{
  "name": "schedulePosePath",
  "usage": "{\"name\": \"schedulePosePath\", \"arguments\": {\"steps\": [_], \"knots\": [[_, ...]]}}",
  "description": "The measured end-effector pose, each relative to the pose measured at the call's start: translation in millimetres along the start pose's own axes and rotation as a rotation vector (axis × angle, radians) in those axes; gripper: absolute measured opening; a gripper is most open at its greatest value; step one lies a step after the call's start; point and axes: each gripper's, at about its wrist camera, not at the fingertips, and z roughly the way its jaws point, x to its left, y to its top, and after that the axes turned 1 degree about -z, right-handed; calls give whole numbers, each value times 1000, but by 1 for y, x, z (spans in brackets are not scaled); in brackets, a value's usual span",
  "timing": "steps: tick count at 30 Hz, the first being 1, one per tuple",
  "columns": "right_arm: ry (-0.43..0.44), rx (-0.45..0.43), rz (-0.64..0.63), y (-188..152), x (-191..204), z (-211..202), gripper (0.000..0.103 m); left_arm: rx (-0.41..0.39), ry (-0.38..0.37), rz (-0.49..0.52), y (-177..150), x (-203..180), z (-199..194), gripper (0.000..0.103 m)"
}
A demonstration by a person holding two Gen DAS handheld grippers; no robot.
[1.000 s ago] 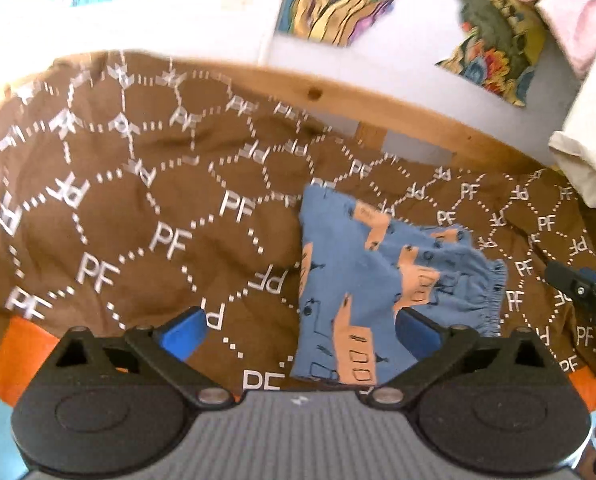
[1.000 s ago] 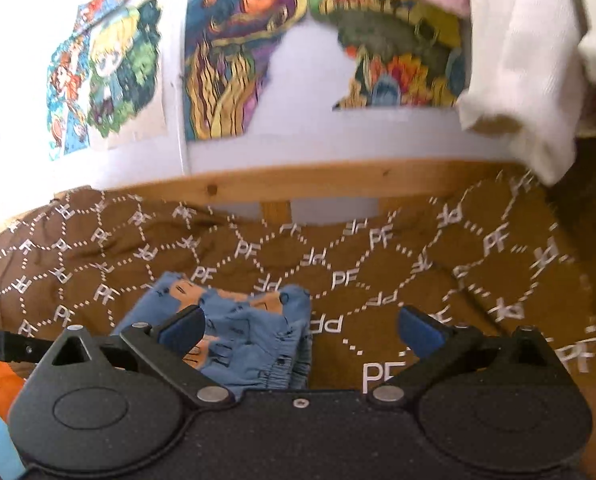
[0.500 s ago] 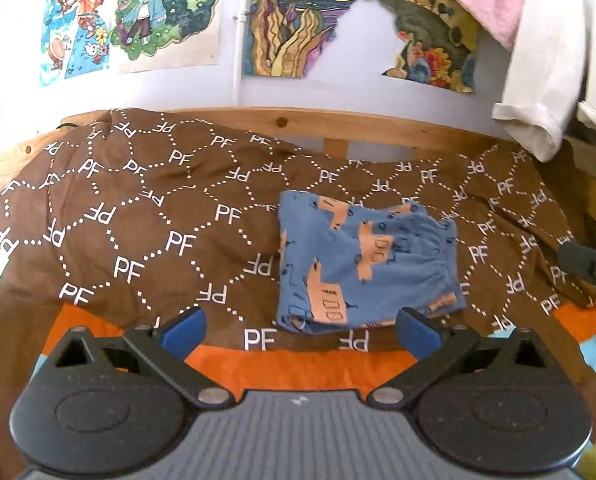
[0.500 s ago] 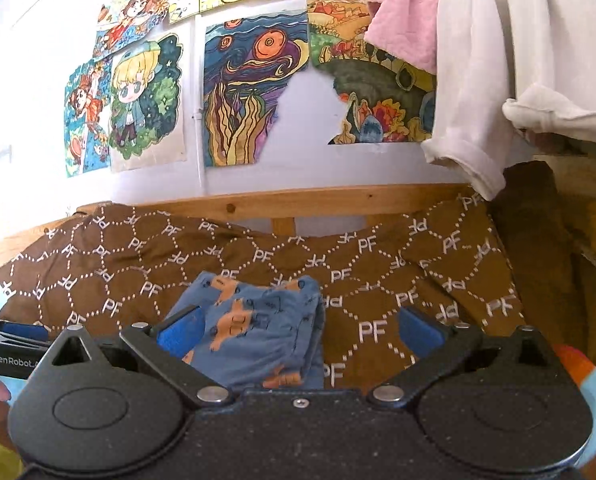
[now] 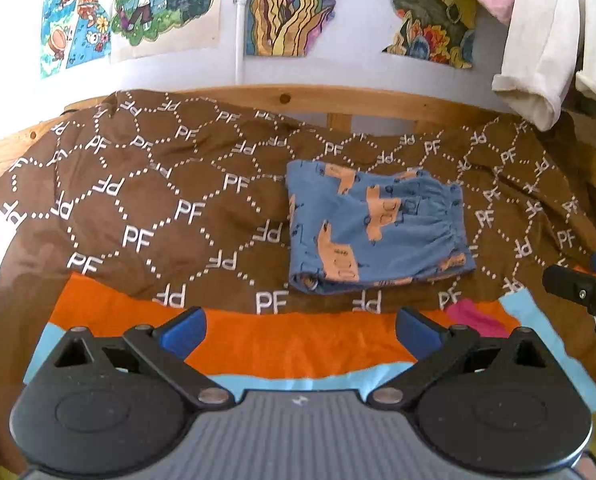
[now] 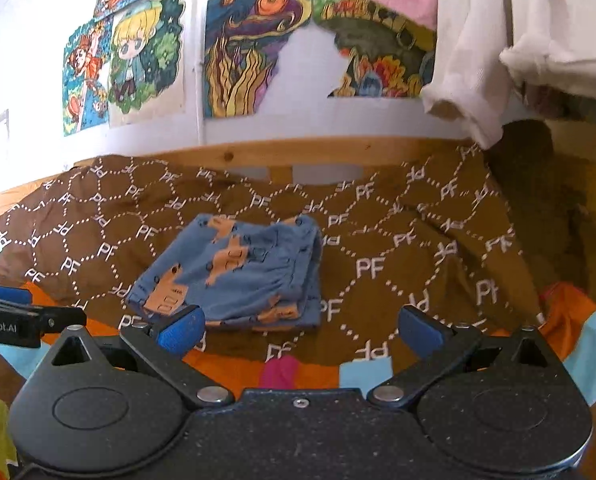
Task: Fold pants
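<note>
The blue pants with orange prints [image 5: 374, 228] lie folded into a compact rectangle on the brown "PF" blanket [image 5: 157, 208]; they also show in the right wrist view [image 6: 237, 276]. My left gripper [image 5: 302, 334] is open and empty, held back and above the bed's near edge, apart from the pants. My right gripper [image 6: 302, 332] is open and empty, also back from the pants. The right gripper's tip shows at the right edge of the left wrist view [image 5: 578, 292]. The left gripper's side shows at the left edge of the right wrist view [image 6: 25, 320].
An orange, light-blue and pink sheet [image 5: 298, 344] lies under the blanket at the near edge. A wooden bed rail [image 5: 338, 100] runs along the wall with posters [image 5: 298, 4]. White and pink clothes [image 6: 478, 48] hang at the upper right.
Both grippers have pulled back and up from the pants, so more of the bed and wall shows. The folded pants lie where they were.
</note>
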Motion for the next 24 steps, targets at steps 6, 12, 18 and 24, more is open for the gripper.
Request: {"name": "schedulePosePath", "arguments": {"steps": [6, 12, 18, 24], "knots": [[5, 22, -22, -3, 4, 2, 102, 17, 17, -6, -5, 5, -1, 103], [0, 25, -16, -3, 3, 1, 102, 18, 21, -3, -5, 5, -2, 103], [0, 27, -13, -3, 2, 2, 102, 21, 20, -3, -4, 4, -2, 103], [1, 32, -15, -3, 1, 3, 102, 20, 20, -5, -4, 5, -3, 103]]}}
